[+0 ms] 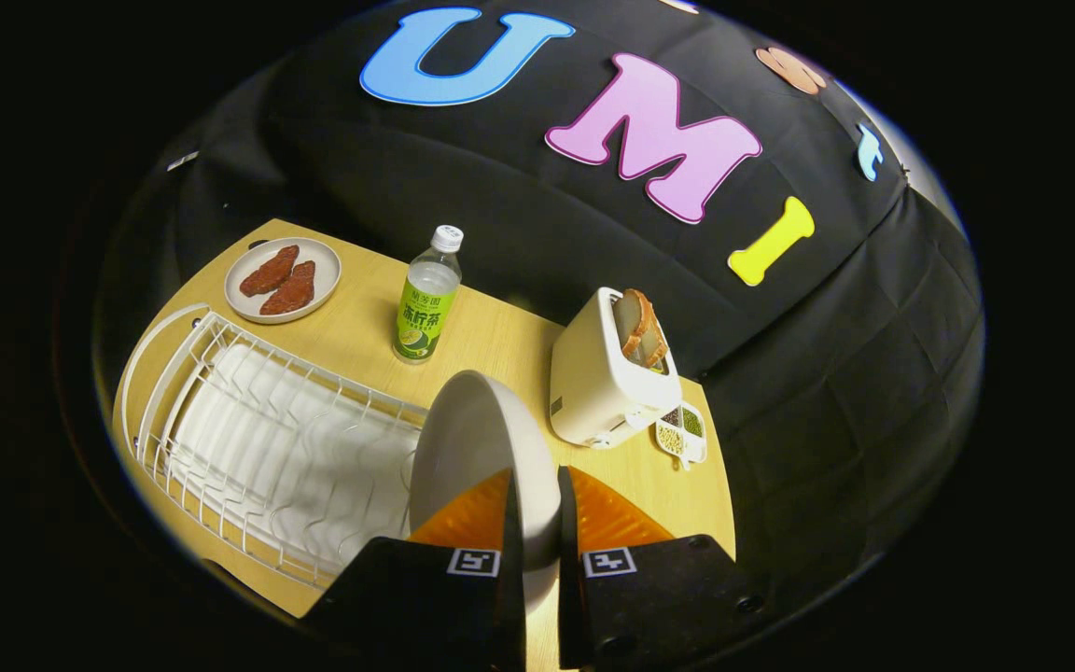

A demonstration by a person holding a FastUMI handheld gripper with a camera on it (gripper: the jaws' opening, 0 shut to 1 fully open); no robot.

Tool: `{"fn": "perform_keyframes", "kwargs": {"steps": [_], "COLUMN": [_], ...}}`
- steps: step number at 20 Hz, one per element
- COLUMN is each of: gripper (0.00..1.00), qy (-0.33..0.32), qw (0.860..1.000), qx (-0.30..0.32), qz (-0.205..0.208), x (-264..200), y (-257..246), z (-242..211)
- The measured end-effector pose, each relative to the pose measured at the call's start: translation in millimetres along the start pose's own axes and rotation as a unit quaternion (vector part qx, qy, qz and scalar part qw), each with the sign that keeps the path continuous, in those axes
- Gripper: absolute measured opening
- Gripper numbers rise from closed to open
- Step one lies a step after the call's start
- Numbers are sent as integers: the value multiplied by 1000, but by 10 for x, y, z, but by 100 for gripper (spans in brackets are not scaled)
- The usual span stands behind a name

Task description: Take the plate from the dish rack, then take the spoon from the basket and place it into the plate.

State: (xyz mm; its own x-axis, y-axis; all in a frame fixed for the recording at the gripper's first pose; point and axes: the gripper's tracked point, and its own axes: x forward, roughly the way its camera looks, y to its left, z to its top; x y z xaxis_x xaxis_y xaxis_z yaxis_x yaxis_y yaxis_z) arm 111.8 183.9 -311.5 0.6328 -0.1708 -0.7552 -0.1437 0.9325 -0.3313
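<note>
The gripper [537,504] has its fingers pinching the rim of a round white ceramic plate [477,448], held on edge just right of the white wire dish rack [258,439] on the light wooden desk [500,341]. Beyond stand a green-labelled clear plastic bottle [427,297], a cream toaster [607,373] holding bread slices, and a small plate of reddish meat pieces [282,280] at far left.
</note>
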Motion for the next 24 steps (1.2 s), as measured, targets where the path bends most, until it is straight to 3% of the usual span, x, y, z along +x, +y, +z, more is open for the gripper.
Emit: {"fn": "perform_keyframes", "kwargs": {"steps": [4,13,18,24], "gripper": [17,17,17,18], "qy": [-31,-43,-49,-36], "qw": [997,994,975,958], "qx": [-61,77,167,209], "qz": [-37,61,135,192], "x": [-48,-330,-663,-965], "y": [-134,-498,-827,-1151], "z": [220,73,-79,-494]}}
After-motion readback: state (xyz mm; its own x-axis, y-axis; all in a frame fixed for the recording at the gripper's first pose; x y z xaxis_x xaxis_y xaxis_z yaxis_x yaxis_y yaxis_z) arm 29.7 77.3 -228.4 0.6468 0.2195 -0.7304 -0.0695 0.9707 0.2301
